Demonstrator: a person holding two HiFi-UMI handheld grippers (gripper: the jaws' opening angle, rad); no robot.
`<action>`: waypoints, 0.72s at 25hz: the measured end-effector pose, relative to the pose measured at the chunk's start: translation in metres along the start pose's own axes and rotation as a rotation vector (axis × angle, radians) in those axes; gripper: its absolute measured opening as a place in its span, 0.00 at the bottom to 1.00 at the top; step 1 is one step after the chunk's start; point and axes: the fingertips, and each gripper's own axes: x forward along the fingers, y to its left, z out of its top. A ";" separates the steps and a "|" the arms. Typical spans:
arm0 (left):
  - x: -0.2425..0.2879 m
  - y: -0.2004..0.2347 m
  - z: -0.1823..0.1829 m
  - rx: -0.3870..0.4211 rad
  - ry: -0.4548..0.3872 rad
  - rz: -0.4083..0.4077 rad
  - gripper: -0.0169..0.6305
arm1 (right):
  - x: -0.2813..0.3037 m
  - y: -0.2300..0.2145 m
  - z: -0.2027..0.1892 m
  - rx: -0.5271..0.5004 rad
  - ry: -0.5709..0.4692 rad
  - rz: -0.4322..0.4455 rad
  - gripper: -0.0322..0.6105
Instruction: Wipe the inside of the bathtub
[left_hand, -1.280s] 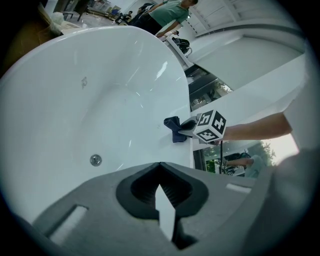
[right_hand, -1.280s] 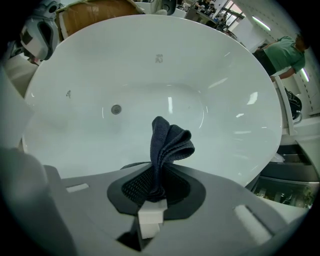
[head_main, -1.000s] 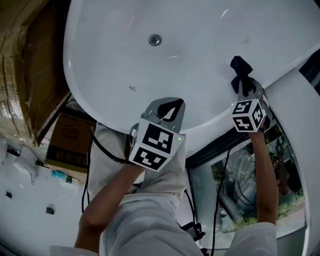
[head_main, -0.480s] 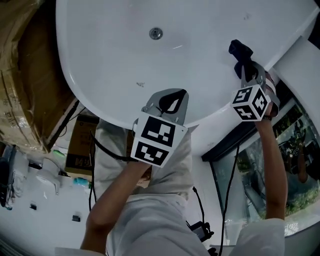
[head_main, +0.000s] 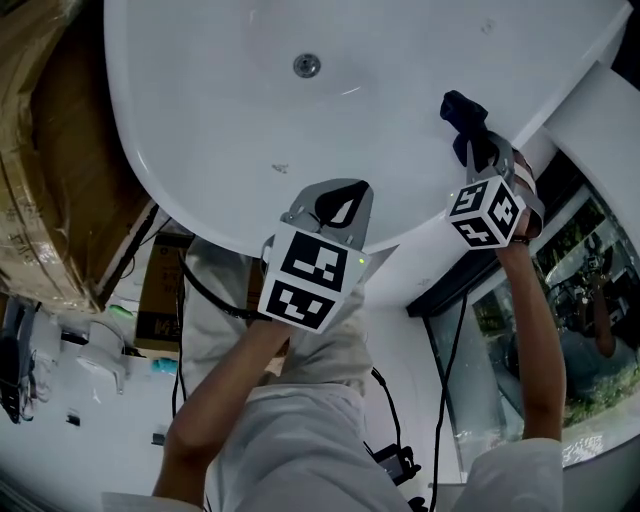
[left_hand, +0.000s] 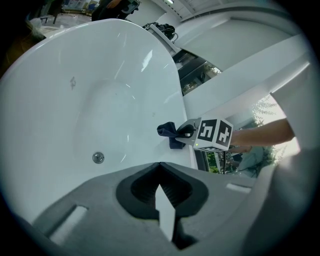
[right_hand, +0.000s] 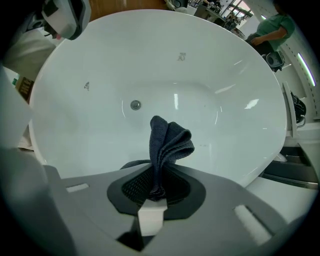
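Head view, from close in: the left gripper (head_main: 338, 200) hangs just over the tub's near rim (head_main: 215, 240), jaws pressed together with nothing between them; left gripper view shows the same, tips (left_hand: 160, 165) meeting over bare white wall. To its right, well apart, the right gripper (head_main: 480, 150) reaches in over the right-hand rim, jaws clamped on a dark cloth (head_main: 462, 112); right gripper view shows the cloth (right_hand: 167, 145) bunched and standing up out of the jaws (right_hand: 156, 187). It sits just inside the rim, by the inner side wall; whether it presses on the wall I cannot tell. Beyond it the tub (head_main: 220, 120) lies open and smooth, a wide bare bowl running down to the drain (head_main: 307, 66) at the bottom, with one small mark (head_main: 281, 168) on the near slope. Outside the edges: a cardboard box (head_main: 40, 150) close along the left side, a white ledge (head_main: 600, 130) just beside the right rim; past the far rim, in the right gripper view, a person in green (right_hand: 272, 27) stands.
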 end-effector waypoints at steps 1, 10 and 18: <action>0.000 0.000 -0.001 0.006 0.003 -0.002 0.03 | 0.000 0.003 0.000 0.001 0.001 0.002 0.13; -0.003 0.000 -0.012 0.007 0.010 0.004 0.03 | -0.001 0.051 0.001 -0.031 0.003 0.073 0.13; -0.001 -0.009 -0.014 -0.001 0.001 0.009 0.03 | -0.005 0.084 0.001 -0.069 0.003 0.117 0.13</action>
